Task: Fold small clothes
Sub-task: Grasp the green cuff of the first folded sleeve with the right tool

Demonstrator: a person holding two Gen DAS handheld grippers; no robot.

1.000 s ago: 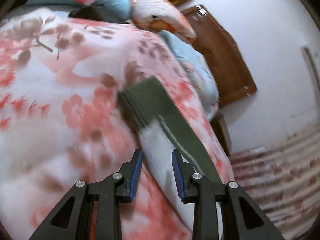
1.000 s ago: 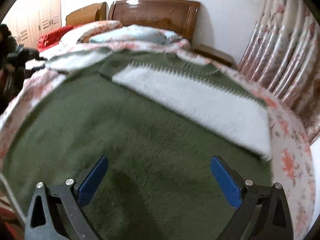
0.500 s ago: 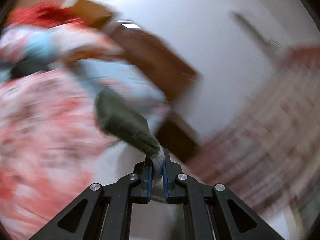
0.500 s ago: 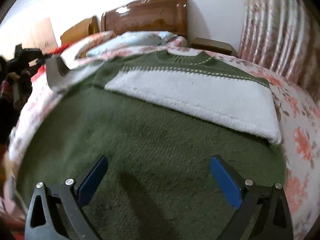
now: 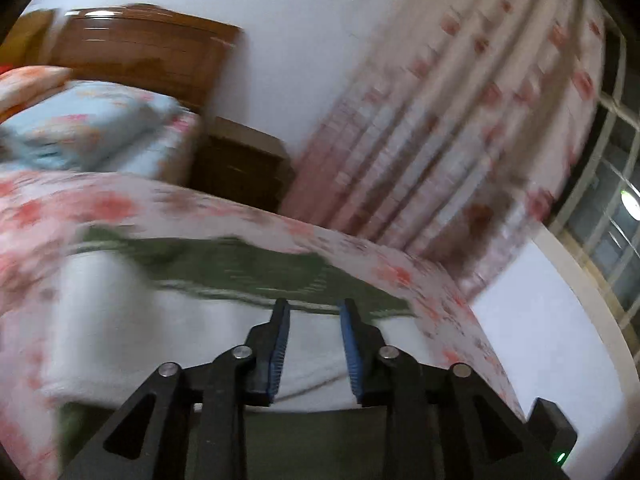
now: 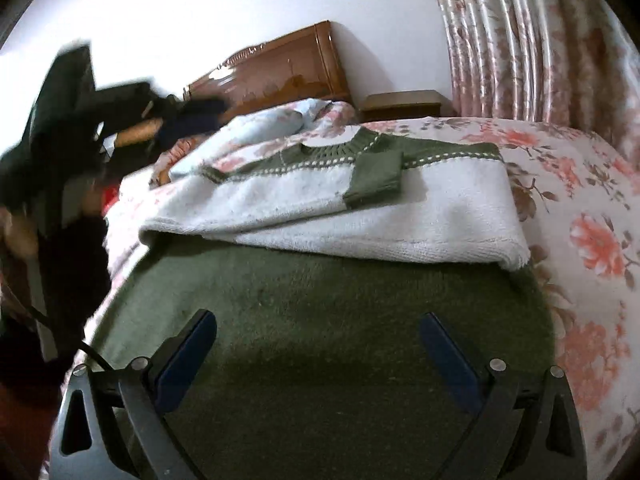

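A green and white knit sweater [image 6: 320, 300] lies flat on the floral bedspread [image 6: 592, 240]. Its left sleeve [image 6: 372, 178] is folded across the white chest band, green cuff to the right. In the blurred left wrist view the sweater [image 5: 180, 320] lies below my left gripper [image 5: 314, 308], which is open and empty above the white band. My left gripper also shows at the left of the right wrist view [image 6: 120, 108], lifted off the cloth. My right gripper [image 6: 318, 326] is wide open and empty over the green lower body.
A wooden headboard [image 6: 280, 72] and pillows [image 6: 264, 128] stand at the far end of the bed. A nightstand [image 6: 404, 104] and floral curtains [image 6: 540, 40] are at the far right. The person's dark sleeve [image 6: 60, 272] is at the left.
My left gripper carried the sleeve across the chest, let go of it and opened. It has swung right and lifted away. My right gripper stayed open over the green body.
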